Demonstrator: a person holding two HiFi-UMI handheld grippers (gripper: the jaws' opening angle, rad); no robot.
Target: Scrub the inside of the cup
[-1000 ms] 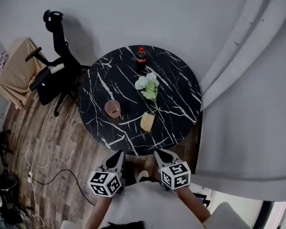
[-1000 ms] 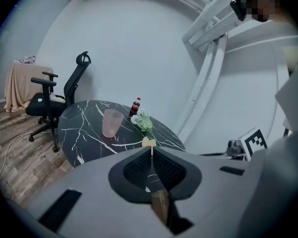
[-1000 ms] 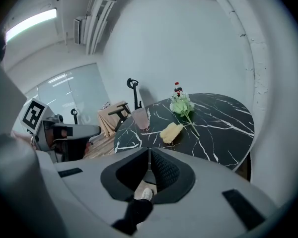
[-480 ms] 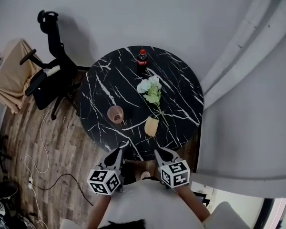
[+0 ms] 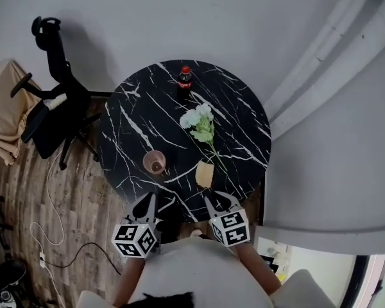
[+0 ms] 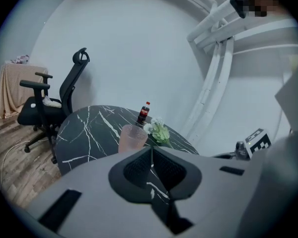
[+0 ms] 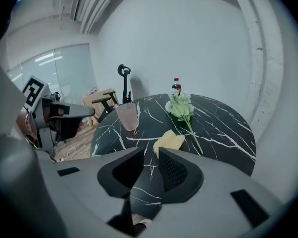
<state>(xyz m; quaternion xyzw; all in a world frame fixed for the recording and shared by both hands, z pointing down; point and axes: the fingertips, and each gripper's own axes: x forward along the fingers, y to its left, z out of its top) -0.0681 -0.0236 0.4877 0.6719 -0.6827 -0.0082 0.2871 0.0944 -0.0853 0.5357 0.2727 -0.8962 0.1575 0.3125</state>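
Left gripper point(image 5: 147, 201) sits closed and empty. Right gripper point(image 5: 216, 202) has just been opening, narrow, nothing between its jaws. Pink cup point(image 5: 154, 163) stands at the counter's point(image 5: 244, 127) seven o'clock.

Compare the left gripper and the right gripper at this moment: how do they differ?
The left gripper has its jaws together, while the right gripper has its jaws a little apart, having just been opening. The left gripper looks toward the pink cup, and the right gripper looks toward the yellow sponge. Both are empty and sit at the near edge of the table, touching nothing on it.
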